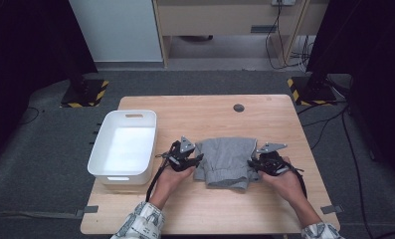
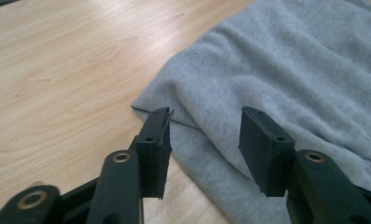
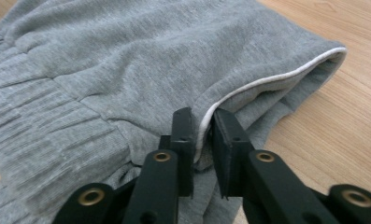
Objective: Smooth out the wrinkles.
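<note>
Grey folded garment (image 1: 226,162) lying flat near the middle of the wooden table (image 1: 205,117), ribbed waistband toward the person's edge. Soft knit, with a white-trimmed fold at its right side (image 3: 267,81).

Right gripper (image 1: 258,164) at the garment's right edge, jaws drawn narrow and clamped on the cloth; in the right gripper view the white-trimmed edge runs straight down into the thin gap between the two black jaws, pinched there. Right hand (image 1: 284,180) behind it, resting low over the table.

Left gripper (image 1: 195,160) at the garment's left edge, jaws partly apart, not pressing on anything. In the left gripper view one jaw sits at the very corner of the cloth (image 2: 148,109), the other over the grey fabric, a strip of garment lying between them untouched. Left hand (image 1: 172,177) just behind.

White plastic bin (image 1: 105,167) standing on the table's left side, just beside the left gripper.
</note>
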`<state>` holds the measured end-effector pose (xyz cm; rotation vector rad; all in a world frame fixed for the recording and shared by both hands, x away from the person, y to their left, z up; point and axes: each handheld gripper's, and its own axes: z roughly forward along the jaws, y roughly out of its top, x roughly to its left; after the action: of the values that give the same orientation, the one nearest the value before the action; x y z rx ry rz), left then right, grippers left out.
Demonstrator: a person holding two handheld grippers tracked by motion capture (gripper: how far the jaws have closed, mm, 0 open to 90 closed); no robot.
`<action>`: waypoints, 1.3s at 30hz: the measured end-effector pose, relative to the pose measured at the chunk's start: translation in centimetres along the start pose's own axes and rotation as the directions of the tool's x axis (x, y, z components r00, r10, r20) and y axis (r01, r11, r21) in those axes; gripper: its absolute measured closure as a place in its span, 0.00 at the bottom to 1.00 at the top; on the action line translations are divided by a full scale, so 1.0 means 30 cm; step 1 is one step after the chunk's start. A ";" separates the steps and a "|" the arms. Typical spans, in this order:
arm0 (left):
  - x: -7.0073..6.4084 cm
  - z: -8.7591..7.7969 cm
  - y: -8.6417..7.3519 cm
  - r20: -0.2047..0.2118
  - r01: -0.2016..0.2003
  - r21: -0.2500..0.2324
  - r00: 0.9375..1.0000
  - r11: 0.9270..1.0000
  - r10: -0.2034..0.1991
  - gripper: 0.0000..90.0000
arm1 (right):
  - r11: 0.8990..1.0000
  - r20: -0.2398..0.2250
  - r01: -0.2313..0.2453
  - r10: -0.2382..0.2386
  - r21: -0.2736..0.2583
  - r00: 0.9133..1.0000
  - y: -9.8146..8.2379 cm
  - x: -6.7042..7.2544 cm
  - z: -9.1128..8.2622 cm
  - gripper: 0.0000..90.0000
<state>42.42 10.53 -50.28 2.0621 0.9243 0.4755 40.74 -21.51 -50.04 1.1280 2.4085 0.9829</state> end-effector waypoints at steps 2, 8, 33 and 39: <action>0.007 0.006 0.011 -0.009 0.004 -0.006 1.000 1.000 -0.004 0.62 | 1.000 0.004 0.009 -0.009 0.001 1.000 0.002 -0.009 -0.008 0.92; 0.026 0.037 0.030 -0.017 0.007 0.000 1.000 1.000 -0.007 0.67 | 1.000 0.025 0.005 -0.006 0.005 1.000 -0.004 -0.037 -0.018 0.93; 0.075 0.191 0.027 0.000 0.048 0.095 0.999 0.994 -0.048 0.68 | 0.999 -0.037 0.019 -0.021 -0.043 0.999 0.005 -0.020 -0.020 0.93; 0.081 0.199 0.035 -0.008 0.049 0.095 0.999 0.994 -0.049 0.89 | 0.999 -0.030 0.020 -0.022 -0.048 0.999 0.019 -0.022 -0.007 0.93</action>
<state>48.11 8.82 -53.00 2.1195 1.0157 0.4181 41.39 -21.85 -49.50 1.0764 2.4028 1.0526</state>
